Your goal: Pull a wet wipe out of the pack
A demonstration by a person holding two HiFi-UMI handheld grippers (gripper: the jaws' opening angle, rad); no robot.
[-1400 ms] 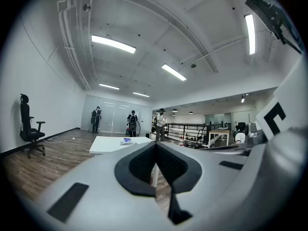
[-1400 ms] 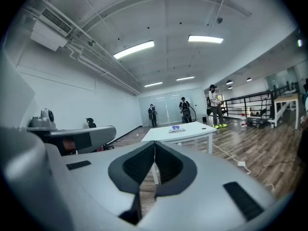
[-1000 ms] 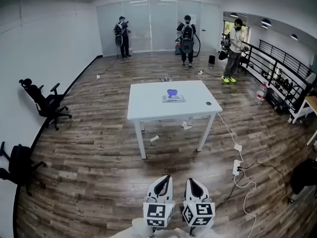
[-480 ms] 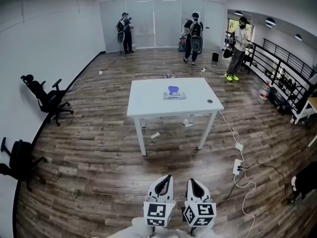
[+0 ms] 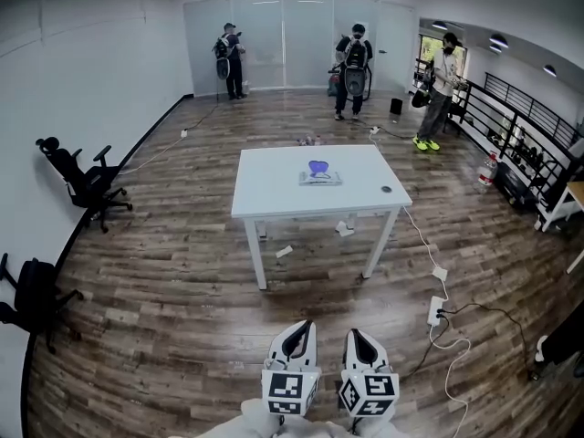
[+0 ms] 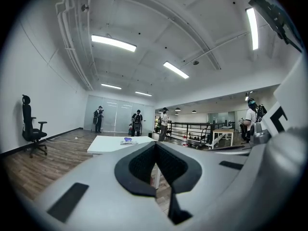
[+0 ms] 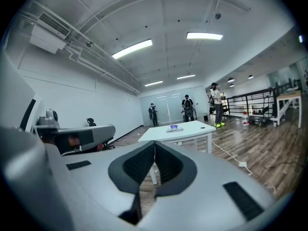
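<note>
Hanging low, well short of the white table, the left gripper is seen with jaws pressed together on nothing; the wet wipe pack lies untouched on the tabletop. The right gripper is likewise closed and empty. Risk judged: the light pack may be dragged along if not pinned during the pull

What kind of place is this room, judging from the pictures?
Most likely a large, nearly bare office or lab room: a wood-look floor, a single white table in the middle, office chairs along the left wall, and a glass partition at the far end.
</note>
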